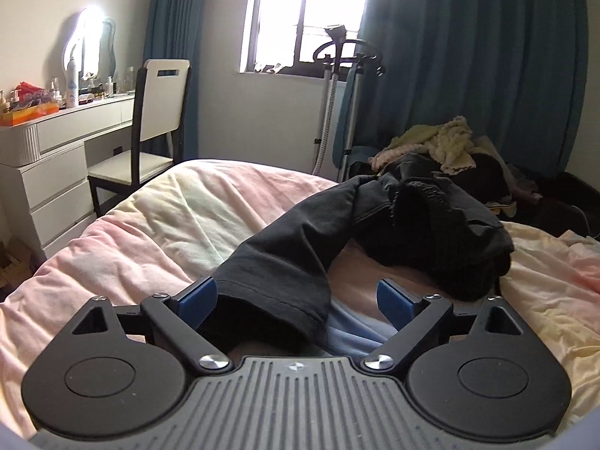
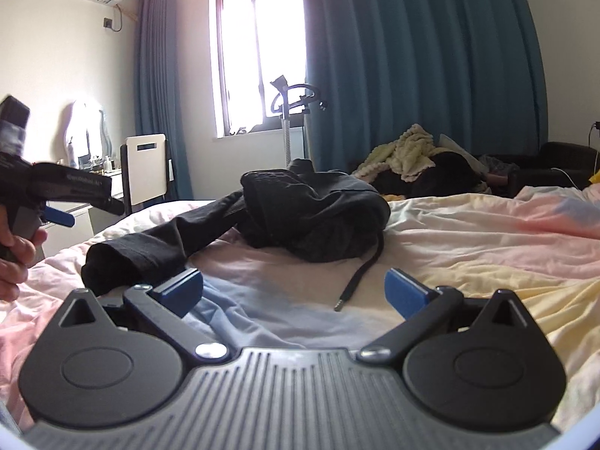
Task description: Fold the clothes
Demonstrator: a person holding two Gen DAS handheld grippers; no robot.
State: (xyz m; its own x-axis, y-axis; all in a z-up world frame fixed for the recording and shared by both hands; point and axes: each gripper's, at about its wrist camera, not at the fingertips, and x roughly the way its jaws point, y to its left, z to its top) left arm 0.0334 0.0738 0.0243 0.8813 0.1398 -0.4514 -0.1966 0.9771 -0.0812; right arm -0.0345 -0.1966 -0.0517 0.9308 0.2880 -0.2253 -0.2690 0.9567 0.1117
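Left wrist view: left gripper [image 1: 298, 300] has its jaws spread wide, nothing pinched. The sleeve cuff [image 1: 270, 311] of the black hoodie [image 1: 412, 221] lies between the blue pads [image 1: 197, 298], resting against the 9 o'clock pad but clear of the 3 o'clock one, so it reads as let go, not grasped. The hoodie's bunched body sits toward 1 o'clock on the pink-and-yellow duvet [image 1: 150, 217], with the sleeve running out to 6 o'clock. Right wrist view: right gripper [image 2: 294, 290] is also wide open and empty; the drawstring [image 2: 360, 277] tip lies just ahead between its pads, not touched. The hoodie heap is at 12 o'clock, the cuff at 9 o'clock, and the left gripper and the person's hand [image 2: 15, 258] sit at the 9 o'clock edge. My read: the garment is still crumpled, so spread it flat first. Pinch at hems or shoulder seams rather than mid-fabric, pull both sides evenly, and keep the drawstring from getting trapped under a fold. Hard to tell: where the second sleeve, hood and hem are, all lost in the dark bunch. The clothes pile [image 1: 442, 142] beyond the bed is unclear, and the left gripper is partly cut off and blurred in the right view.
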